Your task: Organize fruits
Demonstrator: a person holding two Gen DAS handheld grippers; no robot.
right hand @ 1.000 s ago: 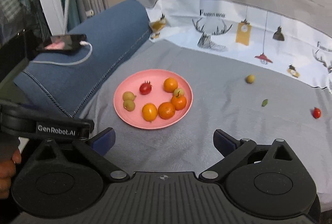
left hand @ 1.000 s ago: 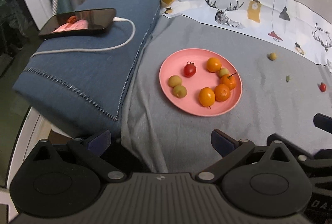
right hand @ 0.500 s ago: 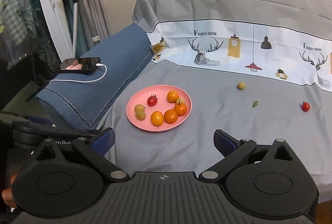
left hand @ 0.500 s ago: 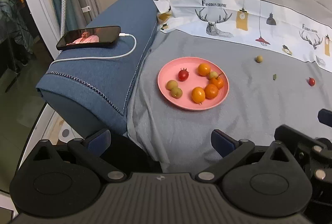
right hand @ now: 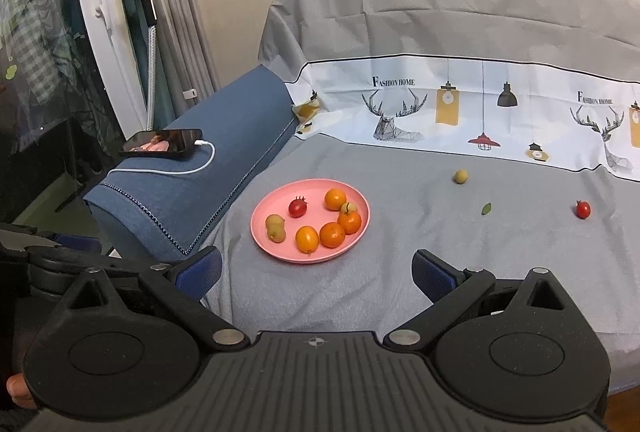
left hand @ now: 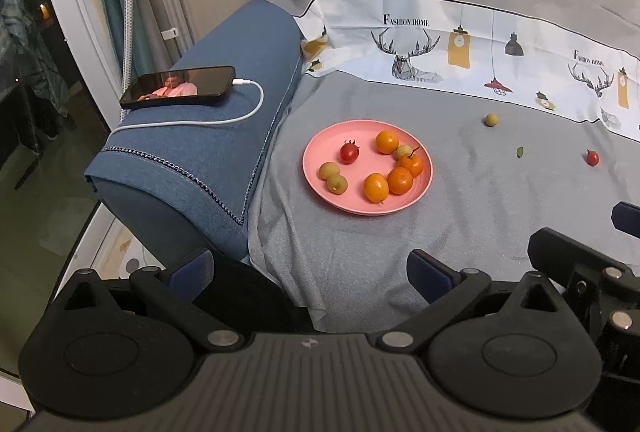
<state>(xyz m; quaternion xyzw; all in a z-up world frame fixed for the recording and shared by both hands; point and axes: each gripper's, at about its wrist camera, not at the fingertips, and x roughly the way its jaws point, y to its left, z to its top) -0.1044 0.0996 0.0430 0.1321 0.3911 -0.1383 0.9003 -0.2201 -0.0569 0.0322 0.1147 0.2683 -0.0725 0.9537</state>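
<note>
A: Item one, the pink plate [left hand: 320, 156]. Contents?

B: It lay on the grey sheet [left hand: 480, 200], just beside the blue armrest [left hand: 192, 160]. On it were one red cherry tomato [left hand: 349, 152], two yellow-green fruits [left hand: 333, 177] touching each other at the left, and four orange fruits [left hand: 396, 168] in an arc at the right, with one small greenish fruit [left hand: 403, 151] tucked among them.

A: Loose items?

B: Three, all well apart from the plate on the sheet: a yellow-green fruit [right hand: 460, 176], a small green leaf [right hand: 486, 208], and a second red tomato [right hand: 583, 209] farthest right.

A: Grippers?

B: The left gripper [left hand: 310, 264] was spread wide and held nothing, poised above the sheet's near edge. The right gripper [right hand: 316, 268] was likewise spread wide and empty, short of the plate.

A: Sundries?

B: A phone [left hand: 178, 87] with a lit screen lay on the armrest, a white cable [left hand: 248, 112] plugged into it.
</note>
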